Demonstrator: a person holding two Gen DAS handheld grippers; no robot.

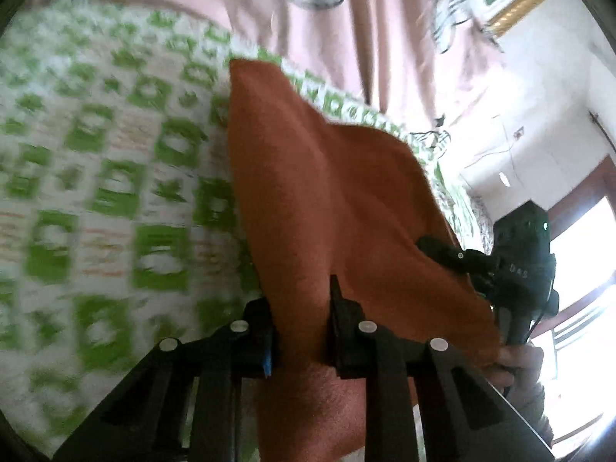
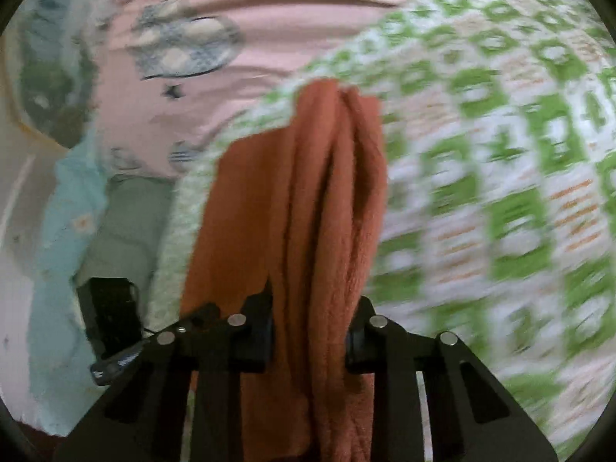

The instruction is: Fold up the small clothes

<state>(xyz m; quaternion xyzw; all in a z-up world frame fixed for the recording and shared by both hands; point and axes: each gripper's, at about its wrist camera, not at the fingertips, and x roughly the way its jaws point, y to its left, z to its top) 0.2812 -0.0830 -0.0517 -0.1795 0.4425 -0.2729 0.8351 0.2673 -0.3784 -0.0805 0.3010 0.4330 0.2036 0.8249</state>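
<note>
Rust-orange cloth (image 1: 327, 208) is what I am folding, and in the left wrist view it hangs lifted above the green-and-white patterned bedspread (image 1: 107, 177), one corner reaching up toward the pink curtain-like fabric (image 1: 319, 38) beyond the bedspread's far edge. I judge I am holding it off the bedspread so that it can drape flat and its edges can be matched before I lay it down. My left gripper (image 1: 302, 327) has its fingers narrowed onto the near edge of the cloth, the fabric running between them and down past them, so I read it as pinching the cloth. To the right of the cloth in this view I see my right gripper (image 1: 458, 256), its dark fingers against the cloth's other edge, with my hand (image 1: 519, 365) below on its handle. In the right wrist view the cloth (image 2: 300, 200) is gathered into long vertical folds, hanging over the bedspread (image 2: 500, 154) near its left edge. The right gripper (image 2: 310, 331) stands with its fingers partly closed around a thick bunch of that cloth, which fills the gap, so it too is clamped on fabric. Left of the cloth lie pale blue bedding (image 2: 57, 231) and a small black device (image 2: 109, 315). Everything around the cloth is blurred.
</note>
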